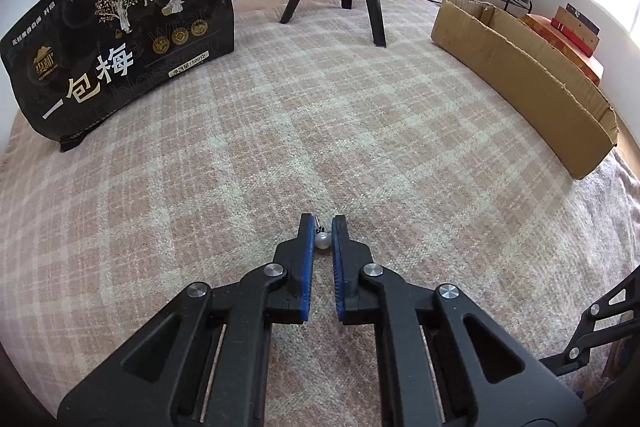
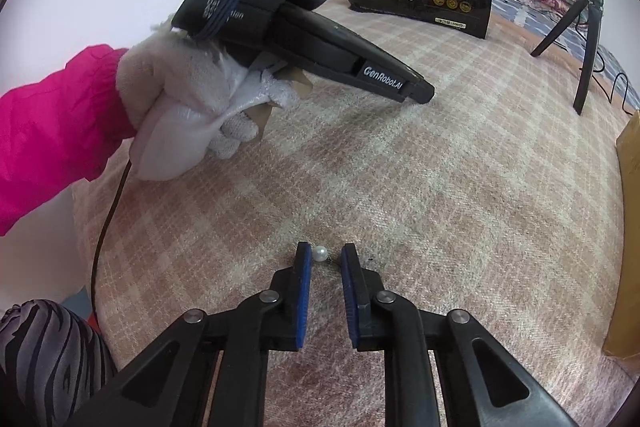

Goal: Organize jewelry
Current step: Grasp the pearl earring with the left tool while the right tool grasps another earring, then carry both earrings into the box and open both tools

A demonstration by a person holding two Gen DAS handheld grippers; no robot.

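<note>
the pink-and-cream plaid blanket (image 1: 320,131) is lying open ahead; a long brown cardboard box (image 1: 520,75) is edging its right side, a black printed snack bag (image 1: 120,39) standing far left; a small white pearl earring with a thin metal post (image 1: 322,239) is lying on the blanket between the narrowly parted jaws of the left gripper (image 1: 321,233); in the right wrist view a second pearl earring (image 2: 320,253) is lying between the right gripper (image 2: 323,257) jaws, narrowly parted, not touching it.

Left gripper (image 1: 323,223) and right gripper (image 2: 325,253) both slightly parted, low.
</note>
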